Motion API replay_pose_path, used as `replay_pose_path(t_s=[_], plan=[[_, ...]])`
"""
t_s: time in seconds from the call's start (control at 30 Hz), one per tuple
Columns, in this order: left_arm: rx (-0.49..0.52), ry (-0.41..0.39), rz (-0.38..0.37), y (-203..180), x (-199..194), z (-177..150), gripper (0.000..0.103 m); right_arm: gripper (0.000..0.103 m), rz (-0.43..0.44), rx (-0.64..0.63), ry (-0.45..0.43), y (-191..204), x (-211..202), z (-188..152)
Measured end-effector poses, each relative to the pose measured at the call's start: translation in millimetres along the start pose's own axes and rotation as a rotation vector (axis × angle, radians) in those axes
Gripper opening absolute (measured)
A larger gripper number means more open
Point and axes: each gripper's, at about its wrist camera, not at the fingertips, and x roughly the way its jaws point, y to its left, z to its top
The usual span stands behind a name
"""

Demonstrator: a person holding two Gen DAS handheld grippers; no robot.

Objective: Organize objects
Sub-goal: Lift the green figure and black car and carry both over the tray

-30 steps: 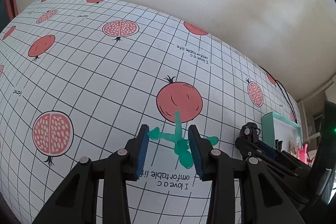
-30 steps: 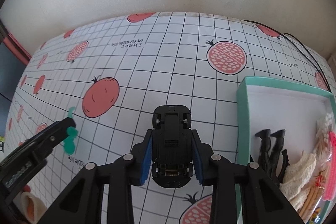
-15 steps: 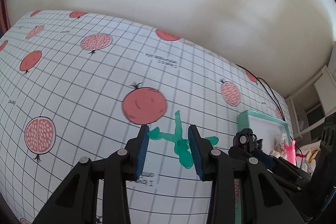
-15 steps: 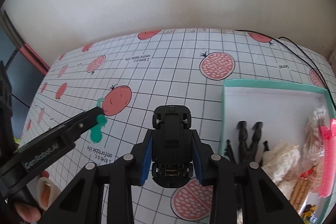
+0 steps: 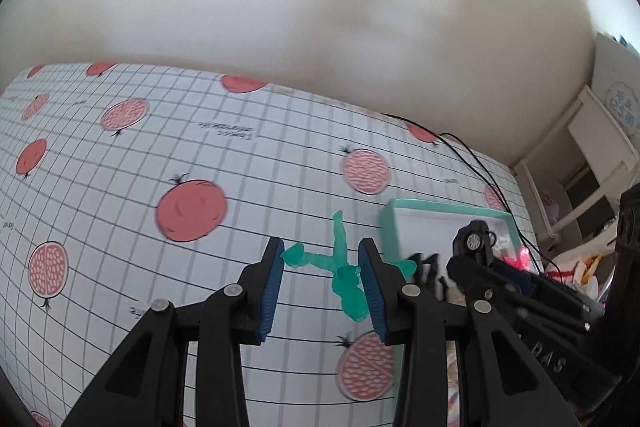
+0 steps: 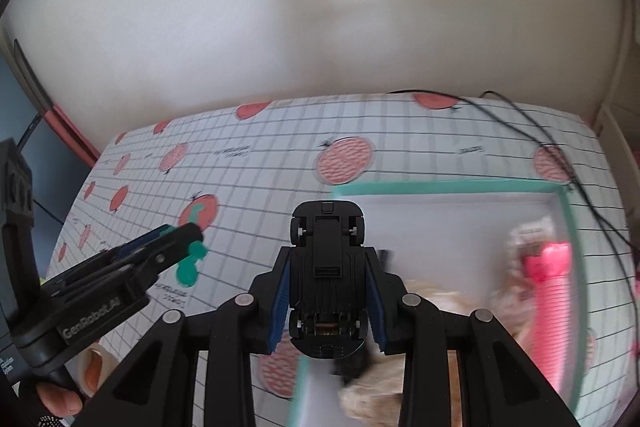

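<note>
Both hand-held grippers have travelled toward the teal-rimmed tray since a second ago; then the tray sat at the far right edge of the left view, now its near corner lies just beyond the left fingertips.

Near: left hand-held gripper [image 5: 321, 259], jaws at a middling gap, a green plastic figure [image 5: 343, 277] between the blue pads. Figure leans against the right pad; whether the left pad touches its outstretched limb, cannot tell. It hangs clear of the table [image 5: 120, 195], above the grid cloth with pomegranate print.

Right hand-held gripper [image 6: 328, 263], jaws closed narrow on a black toy car [image 6: 327, 279], underside toward the camera, wheels at all four corners showing. Car is held over the near left corner of the tray [image 6: 452, 187], not resting in it.

Left gripper body visible in the right view at lower left, with the figure's green limbs poking past its tip. A fingertip [image 6: 60, 397] of the person shows at the bottom left edge.

Middle: inside the tray, a pink ribbed item [image 6: 554, 291], pale beige pieces [image 6: 452, 301], and a small dark object behind the car; all motion-blurred, kinds unclear.

Far: black cable [image 6: 532, 131] running along the table's back right, past the tray. Plain pale wall [image 6: 320, 27] behind.
</note>
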Motion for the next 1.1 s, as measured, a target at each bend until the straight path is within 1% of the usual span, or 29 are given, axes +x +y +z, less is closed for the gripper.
replay_pose_path(t_s=[0.3,0.4,0.57,0.67,0.77,1.1], plan=[[0.099,0.018,-0.063,-56,5,-11,0.040,0.035,-0.022,0.078,-0.047,-58,-32,5],[0.130,0.038,-0.086,-74,8,-18,0.040,0.035,-0.029,0.098,-0.071,-74,-44,7],[0.217,0.074,-0.115,-108,14,-33,0.040,0.035,-0.038,0.115,-0.102,-92,-55,8],[0.249,0.104,-0.131,-121,20,-40,0.040,0.035,-0.032,0.118,-0.095,-97,-54,7],[0.278,0.122,-0.129,-131,27,-48,0.040,0.035,-0.024,0.111,-0.077,-96,-46,6],[0.305,0.144,-0.093,-134,36,-59,0.040,0.036,-0.019,0.075,-0.019,-88,-18,-1]])
